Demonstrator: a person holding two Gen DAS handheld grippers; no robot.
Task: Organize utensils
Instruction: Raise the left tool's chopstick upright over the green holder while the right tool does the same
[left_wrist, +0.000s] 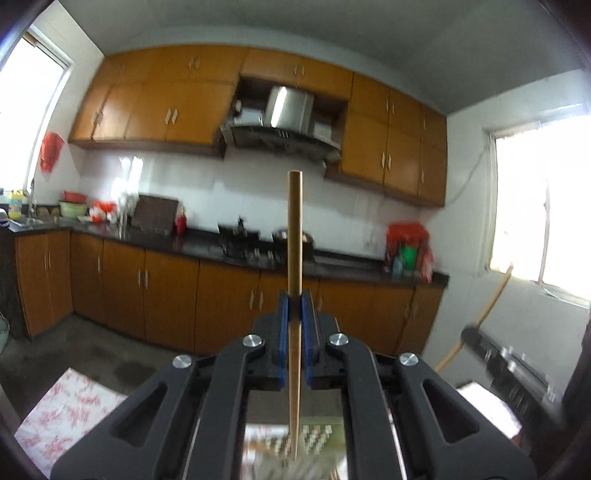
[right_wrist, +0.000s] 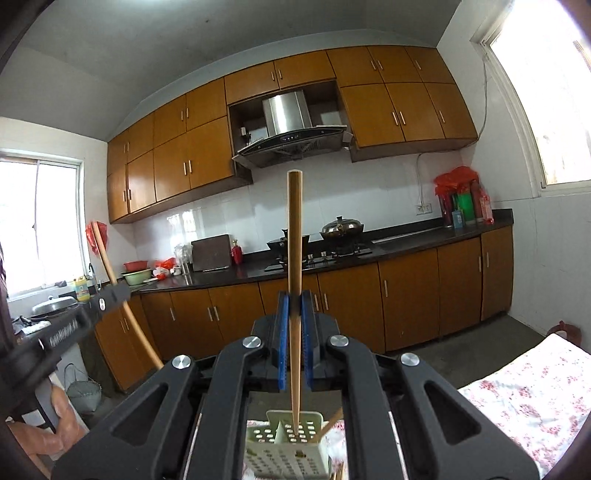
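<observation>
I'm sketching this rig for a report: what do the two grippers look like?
Both the left gripper and the right gripper look alike: matte black linkage arms with elongated cut-out slots, round silver bolt heads at the pivots, and blue ribbed pads lining the fingers. No cables or sleeves show. Seen from the side, the left one bears blurred white lettering.

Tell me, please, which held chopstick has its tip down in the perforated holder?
The right gripper's chopstick: its tip reaches into the white perforated holder. The left gripper's chopstick hangs above it.
</observation>
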